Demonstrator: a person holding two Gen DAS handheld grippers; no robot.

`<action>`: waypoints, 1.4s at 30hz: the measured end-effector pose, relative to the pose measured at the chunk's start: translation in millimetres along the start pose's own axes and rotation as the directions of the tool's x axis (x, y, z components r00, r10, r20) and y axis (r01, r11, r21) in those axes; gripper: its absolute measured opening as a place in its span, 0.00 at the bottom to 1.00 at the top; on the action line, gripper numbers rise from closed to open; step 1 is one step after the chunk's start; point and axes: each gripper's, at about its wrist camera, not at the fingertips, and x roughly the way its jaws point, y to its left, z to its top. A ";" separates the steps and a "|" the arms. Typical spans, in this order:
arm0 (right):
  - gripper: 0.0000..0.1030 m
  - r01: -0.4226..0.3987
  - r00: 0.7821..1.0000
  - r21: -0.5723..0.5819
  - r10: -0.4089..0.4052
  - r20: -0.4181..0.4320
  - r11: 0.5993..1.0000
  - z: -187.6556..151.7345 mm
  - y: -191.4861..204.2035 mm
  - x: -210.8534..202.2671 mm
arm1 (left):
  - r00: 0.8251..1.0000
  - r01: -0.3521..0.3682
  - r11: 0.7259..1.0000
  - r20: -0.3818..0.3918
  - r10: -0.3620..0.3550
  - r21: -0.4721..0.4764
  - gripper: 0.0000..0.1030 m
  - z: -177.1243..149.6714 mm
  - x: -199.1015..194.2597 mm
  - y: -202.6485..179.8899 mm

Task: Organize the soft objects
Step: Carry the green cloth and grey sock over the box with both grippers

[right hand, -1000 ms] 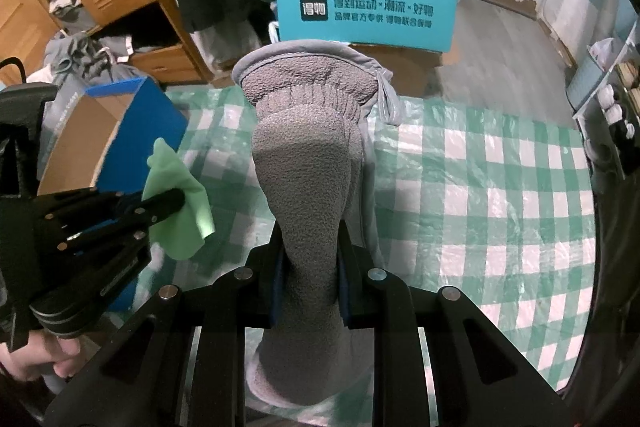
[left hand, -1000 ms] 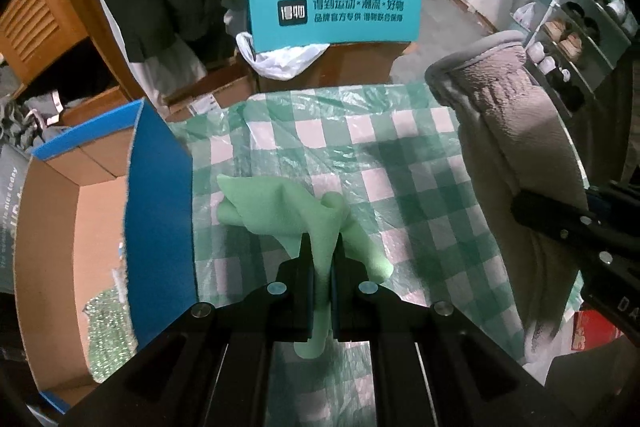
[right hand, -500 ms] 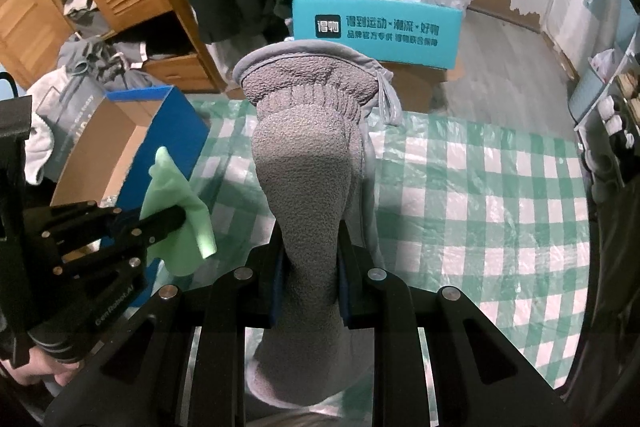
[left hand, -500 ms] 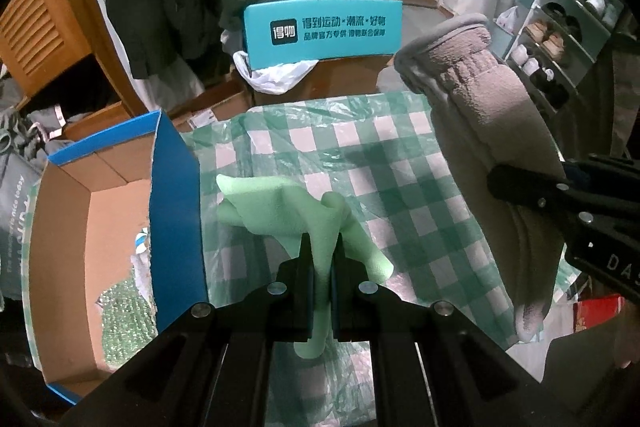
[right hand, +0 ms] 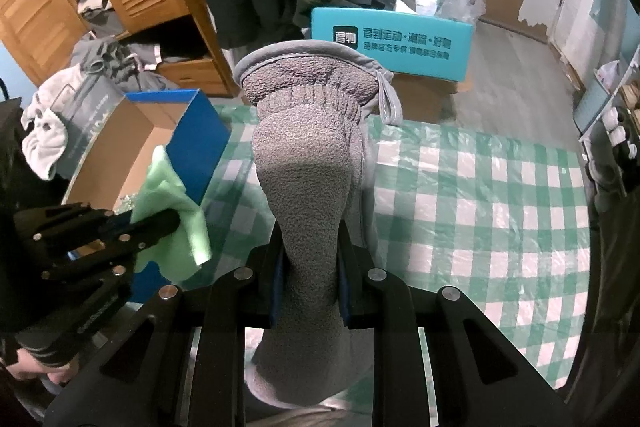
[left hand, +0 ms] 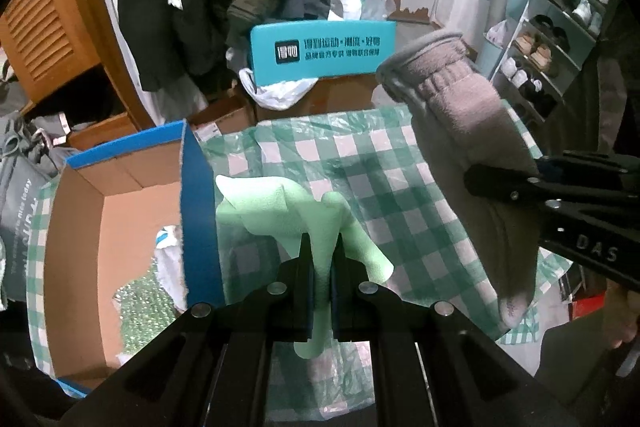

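My left gripper [left hand: 322, 247] is shut on a light green cloth [left hand: 280, 207], which hangs above the checked tablecloth beside the box's blue wall. The same green cloth [right hand: 172, 203] shows at the left of the right wrist view, pinched in the left gripper [right hand: 168, 223]. My right gripper [right hand: 311, 227] is shut on a grey fleece glove [right hand: 308, 155], held up with its cuff pointing away. In the left wrist view the grey glove [left hand: 460, 131] hangs at the right, clamped by the right gripper [left hand: 480, 183].
An open cardboard box [left hand: 120, 195] with blue outer walls sits at the table's left, holding glittery green stuff and white items. The green checked tablecloth [right hand: 480, 195] covers the table. A teal box [right hand: 392, 43], hanging coats and a shoe rack [left hand: 560, 27] stand beyond.
Both grippers have risen with their loads, so the table and box look smaller and more of the room shows. The grips are unchanged.
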 end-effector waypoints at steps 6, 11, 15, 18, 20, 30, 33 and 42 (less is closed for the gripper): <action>0.19 -0.002 1.000 -0.012 0.002 0.010 1.000 2.6 9.7 -3.8 | 1.000 0.005 1.000 0.025 -0.005 -0.006 0.06 -5.3 -14.1 8.4; 0.19 -0.014 1.000 -0.024 0.015 0.018 1.000 5.0 22.2 -6.1 | 0.999 0.003 1.000 0.038 -0.002 -0.024 0.06 -9.0 -21.9 22.0; 0.19 -0.025 1.000 -0.033 0.025 0.016 0.999 7.6 31.3 -4.6 | 0.999 -0.007 0.999 0.051 0.009 -0.039 0.06 -11.2 -29.4 34.9; 0.19 -0.043 0.999 -0.039 0.044 0.014 0.998 11.5 39.8 -2.1 | 0.999 -0.003 0.998 0.052 0.006 -0.058 0.06 -13.0 -33.9 44.7; 0.19 -0.048 0.999 -0.049 0.049 0.015 0.998 14.3 46.3 -0.5 | 0.998 -0.014 0.998 0.054 0.018 -0.066 0.06 -13.9 -35.8 52.8; 0.19 -0.069 0.997 -0.088 0.071 0.023 0.994 31.4 85.0 7.4 | 0.998 -0.015 0.991 0.054 0.023 -0.134 0.06 -22.7 -39.9 90.6; 0.19 -0.081 0.996 -0.099 0.083 0.018 0.992 35.3 96.9 11.4 | 0.998 -0.017 0.988 0.056 0.026 -0.153 0.06 -26.1 -41.8 100.9; 0.19 -0.114 0.993 -0.136 0.115 -0.001 0.984 45.7 134.5 24.2 | 0.996 -0.050 0.975 0.058 0.064 -0.215 0.06 -33.5 -47.7 137.0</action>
